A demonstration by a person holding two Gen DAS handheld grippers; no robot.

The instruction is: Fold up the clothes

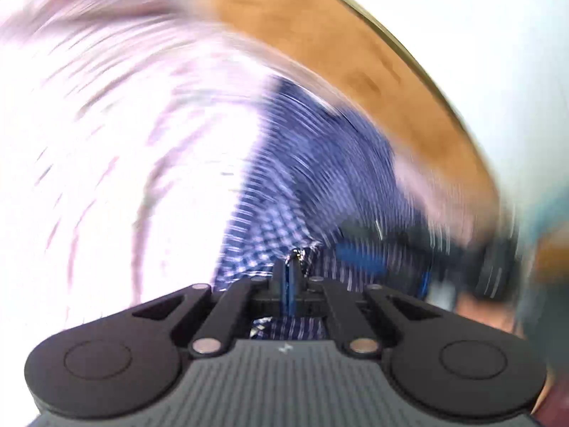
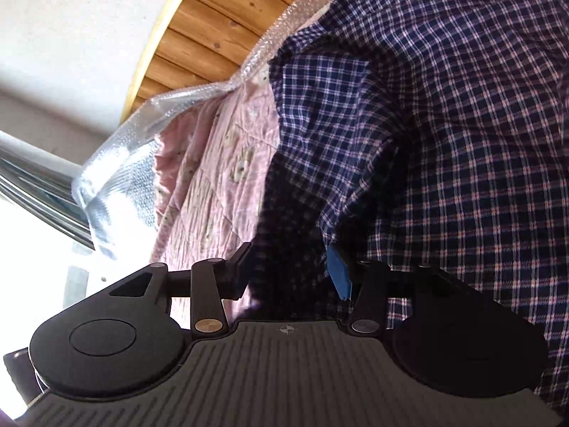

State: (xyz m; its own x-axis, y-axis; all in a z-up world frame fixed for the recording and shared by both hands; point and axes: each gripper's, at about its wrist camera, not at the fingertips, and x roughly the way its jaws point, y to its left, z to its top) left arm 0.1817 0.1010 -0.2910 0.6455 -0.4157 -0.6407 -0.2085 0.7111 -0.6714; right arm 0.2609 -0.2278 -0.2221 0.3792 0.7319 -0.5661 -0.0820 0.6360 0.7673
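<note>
Mid-fold: you had the checked shirt pinched in one tool and loose in the other.

Your left tool [image 1: 292, 267] was closed on a pinch of the blue checked shirt [image 2: 444, 149]; that view was smeared with blur. Your right tool [image 2: 290, 270] stood with jaws apart, shirt cloth bunched between them but no pad clearly pressing on it. The shirt lay over a pink quilt [image 2: 217, 185] on the bed, near its wooden frame [image 2: 209, 32]. The next move likely called for closing the right tool on an edge before carrying the fold across.

One navy checked shirt [image 2: 444, 142], one pink quilt [image 2: 217, 178], one bubble-wrap sheet [image 2: 117, 174], and two claws.
</note>
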